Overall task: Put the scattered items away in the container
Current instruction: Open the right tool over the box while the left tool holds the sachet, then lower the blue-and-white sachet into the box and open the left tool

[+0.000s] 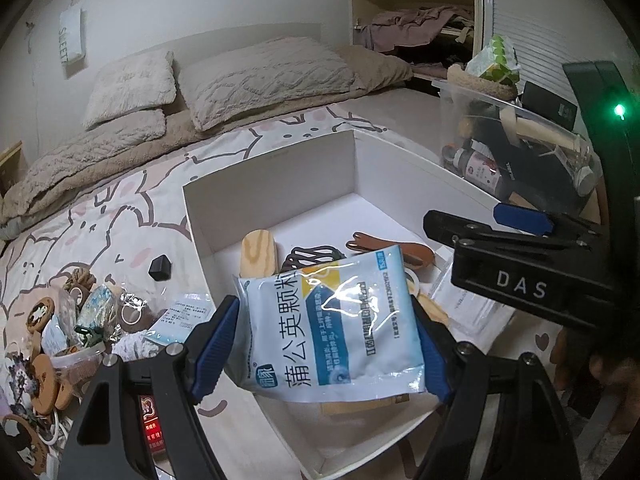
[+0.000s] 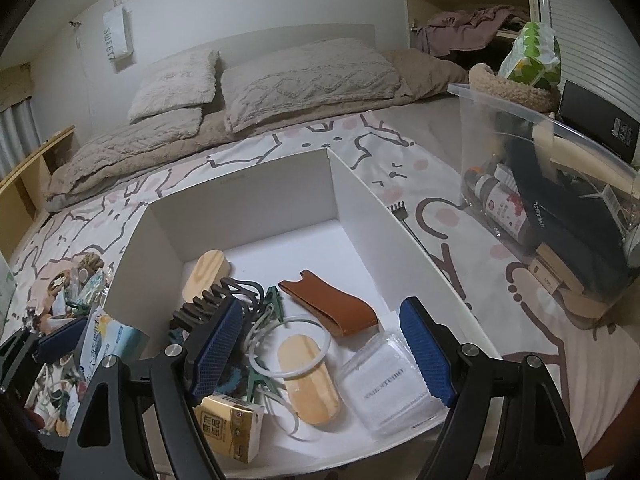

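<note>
A white and blue sachet [image 1: 332, 320] with printed characters is pinched flat between the blue pads of my left gripper [image 1: 320, 320]. It hangs over the near left corner of the open white box [image 1: 272, 160]. In the right wrist view my right gripper [image 2: 322, 312] stands open above the box [image 2: 240, 184], nothing between its pads. Below it lie a brown leather piece [image 2: 332, 304], two wooden pieces [image 2: 308, 380], a clear packet [image 2: 392, 388], a small yellow carton [image 2: 228, 432], a white ring and green clips. The left gripper's pad [image 2: 60, 340] and the sachet [image 2: 116, 340] show at the left edge.
A pile of scattered small items [image 1: 72, 320] lies on the bedspread left of the box, with a small black cube [image 1: 160, 268] nearby. A clear plastic bin [image 2: 560, 200] full of bottles stands to the right. A small brush [image 2: 400, 216] lies beside the box. Pillows sit at the back.
</note>
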